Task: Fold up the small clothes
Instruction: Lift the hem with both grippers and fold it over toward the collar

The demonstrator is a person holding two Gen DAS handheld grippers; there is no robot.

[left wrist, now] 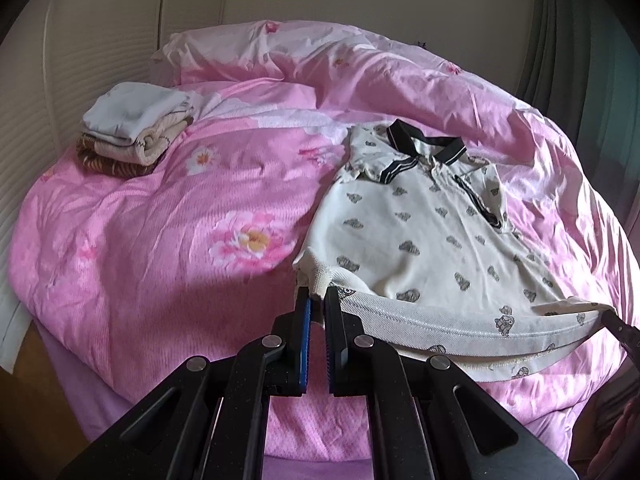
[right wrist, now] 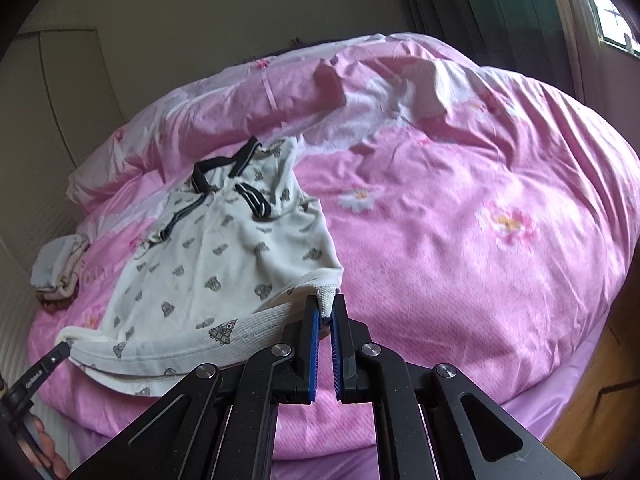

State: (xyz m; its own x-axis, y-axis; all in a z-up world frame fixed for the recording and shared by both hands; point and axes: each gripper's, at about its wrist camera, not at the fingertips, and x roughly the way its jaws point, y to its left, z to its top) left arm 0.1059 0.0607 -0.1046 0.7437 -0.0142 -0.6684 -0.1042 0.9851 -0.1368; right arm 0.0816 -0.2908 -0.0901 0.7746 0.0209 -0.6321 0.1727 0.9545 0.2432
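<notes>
Risk first: shirt (left wrist: 424,240) hem could slip from either pinch as I lift or carry it toward the collar (left wrist: 428,148). Cause, in my judgement: each grip has only a small bite of the ribbed hem corner, and the knit looks soft and stretchy. Second risk: uneven pull between the two corners would skew the fold, since the hem already sags in a curve between them. Third: the sleeves, already tucked in over the chest, may flop out if the body drags over the lumpy pink duvet (left wrist: 168,216).

Left gripper (left wrist: 317,300): jaws nearly together, clamped on the hem corner nearest the bed centre. A tuft of white rib sticks out above the blue pads (left wrist: 306,312). Nothing else touched.

Right gripper (right wrist: 329,312): jaws nearly together, pinching the opposite hem corner; fabric shows between the pads. In the left view only its tip (left wrist: 624,328) shows at the hem's far end.

Shirt position: white short-sleeve polo w/ dark trim and small grey prints, front up on the duvet, collar away from me, hem toward me. Hem raised slightly off the bed between both grippers; rest of the body lies flat.

Stack of folded clothes (left wrist: 132,136): on the duvet, well apart from the shirt, to my left near the pillow (left wrist: 224,48).

Step est.: bottom-to-top fold about to start; sleeves in, hem not yet carried up.

Req. for next move: keep both corners level and move them together.
</notes>
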